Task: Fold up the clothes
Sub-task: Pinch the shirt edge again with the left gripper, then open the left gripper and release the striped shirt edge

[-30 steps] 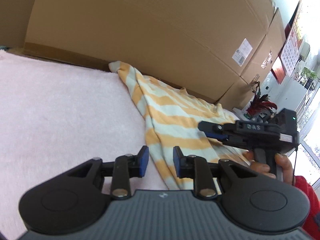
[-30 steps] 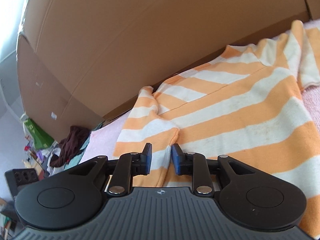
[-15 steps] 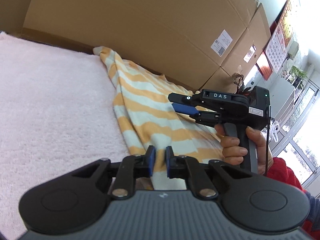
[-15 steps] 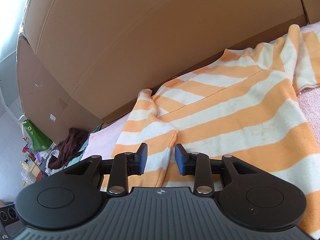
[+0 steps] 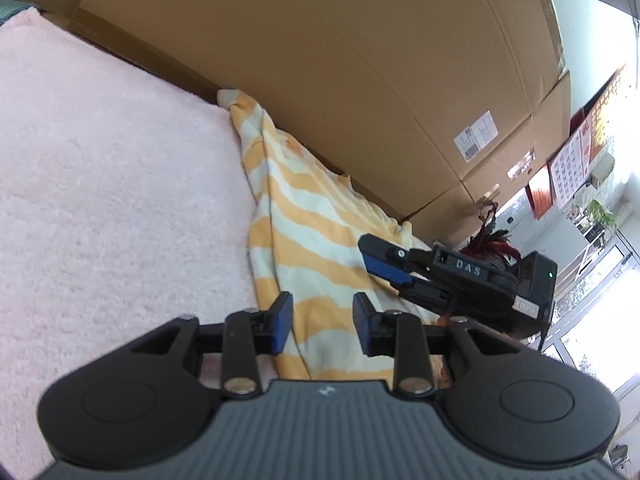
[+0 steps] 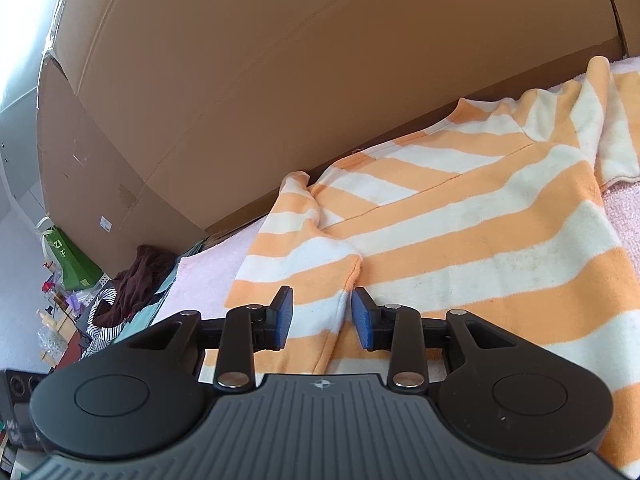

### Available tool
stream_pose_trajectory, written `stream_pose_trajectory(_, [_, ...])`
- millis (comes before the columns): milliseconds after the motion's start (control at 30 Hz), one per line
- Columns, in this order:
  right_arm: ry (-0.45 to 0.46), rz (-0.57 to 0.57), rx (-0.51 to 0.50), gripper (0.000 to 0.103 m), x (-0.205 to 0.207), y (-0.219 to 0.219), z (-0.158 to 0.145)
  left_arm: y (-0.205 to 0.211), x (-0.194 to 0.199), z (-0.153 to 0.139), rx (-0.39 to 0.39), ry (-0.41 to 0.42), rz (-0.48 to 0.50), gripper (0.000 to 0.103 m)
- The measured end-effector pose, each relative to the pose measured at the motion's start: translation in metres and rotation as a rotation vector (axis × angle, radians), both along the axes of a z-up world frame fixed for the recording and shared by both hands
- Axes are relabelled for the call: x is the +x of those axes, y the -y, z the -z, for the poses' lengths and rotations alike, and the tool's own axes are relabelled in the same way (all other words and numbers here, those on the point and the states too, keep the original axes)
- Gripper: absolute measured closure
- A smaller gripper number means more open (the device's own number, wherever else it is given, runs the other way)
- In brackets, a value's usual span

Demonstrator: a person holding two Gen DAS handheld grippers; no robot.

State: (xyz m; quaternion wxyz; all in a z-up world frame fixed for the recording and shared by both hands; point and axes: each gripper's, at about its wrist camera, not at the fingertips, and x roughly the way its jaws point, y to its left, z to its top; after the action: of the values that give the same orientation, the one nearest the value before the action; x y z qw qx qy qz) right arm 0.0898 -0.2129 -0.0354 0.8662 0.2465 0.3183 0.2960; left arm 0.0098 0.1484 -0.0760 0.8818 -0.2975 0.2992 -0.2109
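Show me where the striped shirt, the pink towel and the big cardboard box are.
striped shirt (image 6: 480, 240), right wrist view, on an orange stripe across its body.
pink towel (image 5: 112, 168), left wrist view, on its bare fluffy surface left of the shirt.
cardboard box (image 5: 340, 72), left wrist view, on its broad front wall.

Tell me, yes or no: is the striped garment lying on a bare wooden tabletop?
No. The orange and white striped garment lies on a fluffy pink blanket, with cardboard boxes behind.
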Motion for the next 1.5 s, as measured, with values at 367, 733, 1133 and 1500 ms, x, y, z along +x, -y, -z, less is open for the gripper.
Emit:
stream_pose_trajectory(367, [0.008, 0.016, 0.004, 0.071, 0.000, 0.003, -0.001, -0.005, 0.002, 0.004, 0.012, 0.040, -0.070, 0.103])
stream_pose_trajectory(733, [0.008, -0.010, -0.003, 0.072, 0.001, -0.001, -0.001, 0.003, 0.013, 0.002, 0.070, 0.024, -0.010, 0.103])
stream_pose_trajectory(1133, [0.010, -0.010, -0.003, 0.072, 0.001, -0.001, -0.001, 0.002, 0.013, -0.002, 0.094, 0.125, -0.056, 0.103])
stream_pose_trajectory(1500, [0.003, -0.008, -0.003, 0.074, 0.002, -0.001, -0.002, 0.007, 0.034, -0.001, 0.149, 0.064, -0.020, 0.097])
